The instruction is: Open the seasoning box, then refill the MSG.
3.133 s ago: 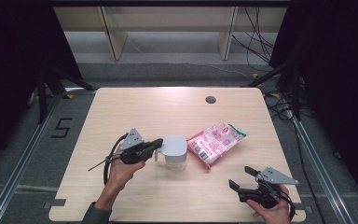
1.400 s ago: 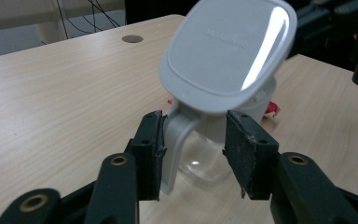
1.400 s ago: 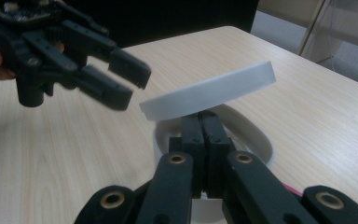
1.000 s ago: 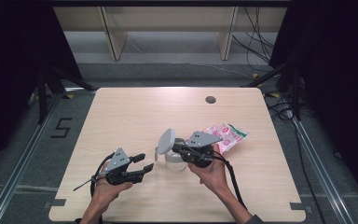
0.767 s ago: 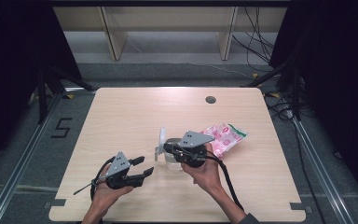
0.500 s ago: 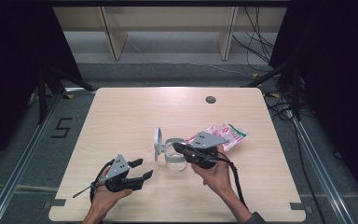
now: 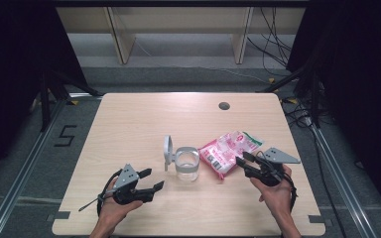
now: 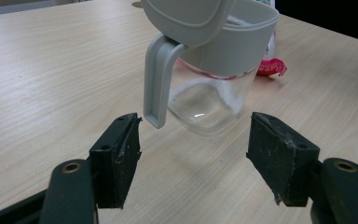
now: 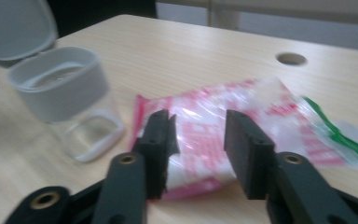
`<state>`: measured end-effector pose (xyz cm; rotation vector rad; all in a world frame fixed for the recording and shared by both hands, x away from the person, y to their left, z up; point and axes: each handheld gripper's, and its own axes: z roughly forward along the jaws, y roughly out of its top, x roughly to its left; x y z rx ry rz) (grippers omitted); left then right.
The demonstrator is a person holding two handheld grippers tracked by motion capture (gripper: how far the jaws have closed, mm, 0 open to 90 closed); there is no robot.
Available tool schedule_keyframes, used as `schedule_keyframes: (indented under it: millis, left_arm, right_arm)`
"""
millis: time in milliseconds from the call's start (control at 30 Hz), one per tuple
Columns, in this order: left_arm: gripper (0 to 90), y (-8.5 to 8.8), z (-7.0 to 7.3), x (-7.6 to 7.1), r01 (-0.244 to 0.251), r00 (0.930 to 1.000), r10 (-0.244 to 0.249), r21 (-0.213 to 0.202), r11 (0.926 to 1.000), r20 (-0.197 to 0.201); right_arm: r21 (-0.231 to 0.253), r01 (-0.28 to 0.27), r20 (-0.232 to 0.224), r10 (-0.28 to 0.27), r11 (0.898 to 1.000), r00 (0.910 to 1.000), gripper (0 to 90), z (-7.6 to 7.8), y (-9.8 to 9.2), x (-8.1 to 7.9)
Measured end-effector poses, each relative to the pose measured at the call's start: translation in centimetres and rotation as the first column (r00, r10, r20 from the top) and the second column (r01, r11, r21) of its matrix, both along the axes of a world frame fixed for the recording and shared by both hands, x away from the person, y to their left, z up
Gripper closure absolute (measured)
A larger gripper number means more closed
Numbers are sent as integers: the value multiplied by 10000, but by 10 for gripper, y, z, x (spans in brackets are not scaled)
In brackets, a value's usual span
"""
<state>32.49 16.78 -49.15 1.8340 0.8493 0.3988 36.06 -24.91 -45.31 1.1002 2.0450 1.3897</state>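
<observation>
1. While the jar (image 7: 186, 162) stands mid-table with its lid (image 7: 167, 150) flipped up at 9 o'clock, the high view shows the right gripper (image 7: 243, 163) nosing at the pink bag (image 7: 227, 152), at 3 o'clock of the jar.
2. Left gripper view: the left gripper (image 8: 193, 137) is spread wide and empty, short of the jar (image 8: 216, 88); its jaws have just been opening.
3. Right gripper view: the right gripper (image 9: 198, 140), jaws just opened partway, hangs over the bag (image 9: 242, 126), gripping nothing. Seemingly the bag pickup begins; next, close on its near edge.

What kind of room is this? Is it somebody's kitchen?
Probably not a kitchen: it looks like a lab or test room. The wooden table stands alone on a grey floor between dark curtains, with loose cables behind it, metal rails alongside and a number five marked on the floor.
</observation>
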Motion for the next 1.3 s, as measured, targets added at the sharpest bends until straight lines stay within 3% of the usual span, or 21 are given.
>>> schedule_keyframes:
  millis: [33,100,167,233,333,367,433,500,567,600,633,667,700,800,833,900,967,1000,1067,1133,1300]
  left_arm:
    - [334,0,0,0,19,10000,-19,-25,10000,-3]
    - [332,-2,1,1,48,10000,-48,-245,9997,6]
    - [327,-1,3,0,-8,10000,8,-238,9997,-1]
    - [322,1,4,0,25,10000,-25,-65,10000,3]
    - [316,1,5,0,-3,10000,3,-133,9999,14]
    - [314,1,5,0,-35,10000,35,-153,9999,-14]
    - [308,0,6,0,-50,10000,50,-119,9999,-47]
    - [305,-1,5,0,66,9999,-67,-83,9999,-105]
    - [301,-2,4,0,92,9999,-93,-93,9999,-134]
    - [299,-2,4,-1,45,9999,-45,-3,10000,-164]
    - [297,-3,3,-1,121,9997,-122,-18,9999,-199]
    - [293,-3,3,-1,115,9997,-114,20,9999,-234]
    - [293,-3,4,-1,99,9996,-99,7,10000,-256]
    - [292,-2,5,0,214,9997,-213,69,9997,-131]
    - [291,-2,5,0,214,9997,-213,130,9997,-115]
    - [291,-3,5,-2,40,9997,-40,-14,10000,-245]
    - [291,-2,4,-2,1,9996,-2,-19,10000,-272]
    - [291,-3,4,-3,11,9996,-14,-128,9999,-289]
    - [291,-4,5,-3,12,9995,-14,-77,10000,-302]
    - [289,-5,6,-2,122,9996,-124,-89,9999,-261]
    - [286,-6,3,-2,155,9995,-155,-6,9999,-280]
  right_arm:
    - [115,525,-473,-519,9986,9975,511,-4,-10,3]
    - [226,875,-802,-854,9959,9931,500,-4,-13,1]
    - [354,1230,-737,-1202,9918,9900,408,-12,-25,9]
    - [699,1424,-1180,-1336,9873,9840,389,-16,-28,10]
    - [479,1407,-1212,-1340,9889,9835,353,-19,-31,13]
    - [704,1465,-1792,-1320,9867,9749,318,-22,-28,14]
    - [-17,1089,-1629,-1077,9941,9807,315,-26,-32,19]
    - [199,1371,-1974,-1305,9904,9716,303,-28,-27,19]
    - [-60,1220,-1605,-1214,9925,9795,292,-30,-30,23]
    - [136,1305,-2025,-1251,9914,9713,284,-29,-28,21]
    - [-29,1148,-1762,-1135,9934,9778,279,-31,-30,24]
    - [515,1092,-2233,-951,9927,9701,267,-33,-27,24]
    - [664,960,-1969,-813,9932,9771,267,-35,-30,27]
    - [855,1202,-2111,-999,9891,9724,265,-33,-28,24]
    - [402,1086,-1934,-989,9933,9761,251,-34,-31,27]
    - [254,1139,-2110,-1060,9932,9717,247,-36,-31,29]
    - [423,1187,-2183,-1067,9920,9700,246,-38,-31,32]
    - [515,1420,-2435,-1254,9885,9618,243,-38,-29,31]
    - [414,1209,-2252,-1086,9918,9682,239,-39,-32,34]
    - [654,1502,-2700,-1274,9865,9544,235,-39,-30,33]
    - [939,1470,-2413,-1207,9847,9629,228,-40,-30,35]
